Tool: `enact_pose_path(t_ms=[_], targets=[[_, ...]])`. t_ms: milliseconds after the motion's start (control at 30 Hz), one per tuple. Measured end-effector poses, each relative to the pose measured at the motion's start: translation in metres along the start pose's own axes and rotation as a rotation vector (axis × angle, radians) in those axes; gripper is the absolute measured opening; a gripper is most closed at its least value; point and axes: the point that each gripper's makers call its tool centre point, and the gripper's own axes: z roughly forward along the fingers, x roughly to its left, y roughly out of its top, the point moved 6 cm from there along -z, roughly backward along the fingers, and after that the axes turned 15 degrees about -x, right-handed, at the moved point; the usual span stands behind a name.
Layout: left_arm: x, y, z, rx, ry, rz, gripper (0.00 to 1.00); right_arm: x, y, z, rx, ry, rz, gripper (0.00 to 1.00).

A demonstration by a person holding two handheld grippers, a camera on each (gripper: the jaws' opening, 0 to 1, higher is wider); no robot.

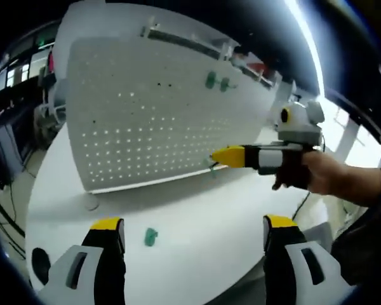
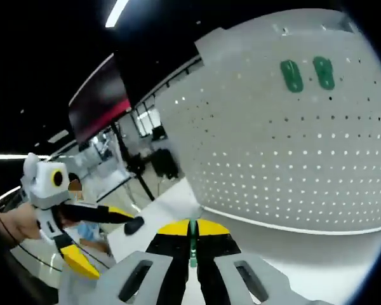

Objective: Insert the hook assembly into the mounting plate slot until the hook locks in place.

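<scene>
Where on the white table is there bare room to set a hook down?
Bare table lies between the pegboard base and the left gripper, right of the loose green hook. It is crowded at the pegboard's lower right, where the right gripper works.

A white round table (image 1: 197,222) (bare in front); ceiling strip light (image 2: 116,13) glows overhead.

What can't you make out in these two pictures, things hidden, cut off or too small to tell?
- Green hook, right gripper view: clamped between the right gripper jaws, so most of its shape is hidden.
- Two green hooks on the pegboard: too small to tell whether they are locked.
- Loose green hook on the table, left gripper view: blurred, shape unclear.
- Left gripper: jaws wide apart, bases cut off by the bottom edge.
</scene>
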Motion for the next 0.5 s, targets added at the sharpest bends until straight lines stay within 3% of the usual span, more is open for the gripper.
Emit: enact_pose_path(t_ms=[267,333,400,500], targets=[[-0.011,0.006,0.004,-0.028,-0.043,-0.056,0.74,0.037,0.005,-0.014,-0.129,0.013,0.079,0.00],[-0.016,0.007,0.005,-0.034,-0.085,-0.077,0.61,0.043,0.004,-0.017,-0.145,0.018,0.091,0.00],[-0.019,0.007,0.004,-0.028,-0.106,-0.087,0.41,0.048,-0.001,-0.017,-0.121,0.033,0.108,0.00],[-0.022,0.009,0.004,-0.043,-0.111,-0.099,0.37,0.052,-0.002,-0.020,-0.138,0.033,0.083,0.00]])
